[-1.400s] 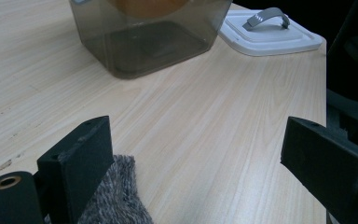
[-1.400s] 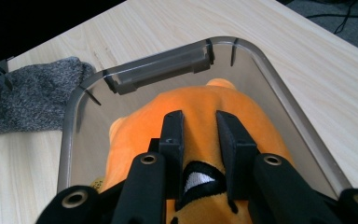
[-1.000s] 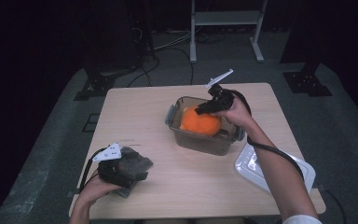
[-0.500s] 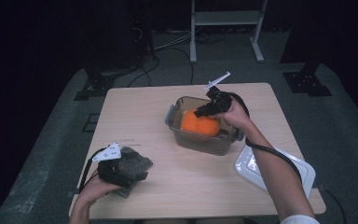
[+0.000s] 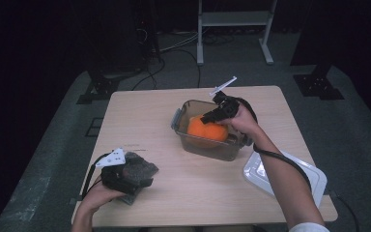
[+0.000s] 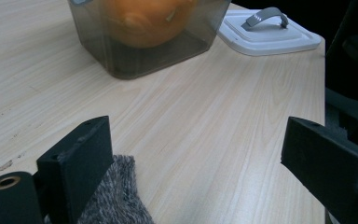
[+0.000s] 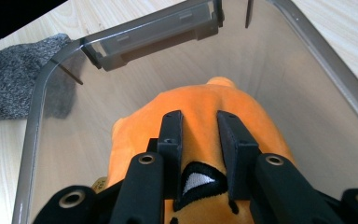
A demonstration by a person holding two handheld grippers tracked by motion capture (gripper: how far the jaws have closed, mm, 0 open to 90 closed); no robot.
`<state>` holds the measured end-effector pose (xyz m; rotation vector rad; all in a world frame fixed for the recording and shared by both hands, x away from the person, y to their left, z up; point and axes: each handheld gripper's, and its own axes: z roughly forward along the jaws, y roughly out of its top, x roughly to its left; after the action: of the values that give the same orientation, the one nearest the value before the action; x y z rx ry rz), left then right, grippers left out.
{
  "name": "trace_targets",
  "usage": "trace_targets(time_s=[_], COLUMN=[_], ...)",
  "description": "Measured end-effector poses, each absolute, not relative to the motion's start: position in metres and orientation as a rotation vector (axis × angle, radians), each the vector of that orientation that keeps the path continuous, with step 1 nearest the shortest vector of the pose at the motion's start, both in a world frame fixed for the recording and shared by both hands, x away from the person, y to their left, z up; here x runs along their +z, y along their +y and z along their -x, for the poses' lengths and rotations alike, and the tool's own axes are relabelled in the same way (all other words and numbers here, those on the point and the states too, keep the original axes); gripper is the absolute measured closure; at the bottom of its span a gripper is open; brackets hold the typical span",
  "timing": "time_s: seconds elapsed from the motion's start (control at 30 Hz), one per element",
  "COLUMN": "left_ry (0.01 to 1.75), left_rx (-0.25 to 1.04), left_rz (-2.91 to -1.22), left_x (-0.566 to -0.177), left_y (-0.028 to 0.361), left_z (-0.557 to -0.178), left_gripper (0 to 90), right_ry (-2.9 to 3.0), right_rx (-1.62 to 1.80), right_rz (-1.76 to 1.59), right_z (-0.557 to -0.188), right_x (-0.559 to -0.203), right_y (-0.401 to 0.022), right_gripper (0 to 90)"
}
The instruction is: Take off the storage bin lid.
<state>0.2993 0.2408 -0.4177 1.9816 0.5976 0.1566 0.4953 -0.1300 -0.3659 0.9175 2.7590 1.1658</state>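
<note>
At frame centre, the right tool [image 7: 199, 135] pinches the orange plush toy [image 5: 206, 129] inside the clear smoky plastic container [image 5: 186, 140]. Lower left, the left tool [image 6: 196, 154] stands spread over the grey knitted cloth [image 5: 142, 166] on the wooden surface [image 5: 140, 116].

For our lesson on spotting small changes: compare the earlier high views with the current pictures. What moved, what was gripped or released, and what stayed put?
Nothing visibly changed. The right gripper stays shut on the orange plush toy inside the clear container. The left gripper rests open by the grey cloth, and the white lid lies unmoved.
</note>
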Motion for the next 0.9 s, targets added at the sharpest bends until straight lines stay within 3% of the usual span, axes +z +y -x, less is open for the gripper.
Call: trace_targets(time_s=[0.9], left_ry=[0.595], left_rx=[0.150], left_rz=[-1.985], left_x=[-0.4183], left_y=[0.2394], left_z=[-0.2991], left_gripper=[7.0], right_ry=[2.800], right_rx=[1.126], right_rz=[-0.980], right_z=[-0.4947], right_x=[-0.3679], right_y=[-0.1277], right_gripper=[62.5])
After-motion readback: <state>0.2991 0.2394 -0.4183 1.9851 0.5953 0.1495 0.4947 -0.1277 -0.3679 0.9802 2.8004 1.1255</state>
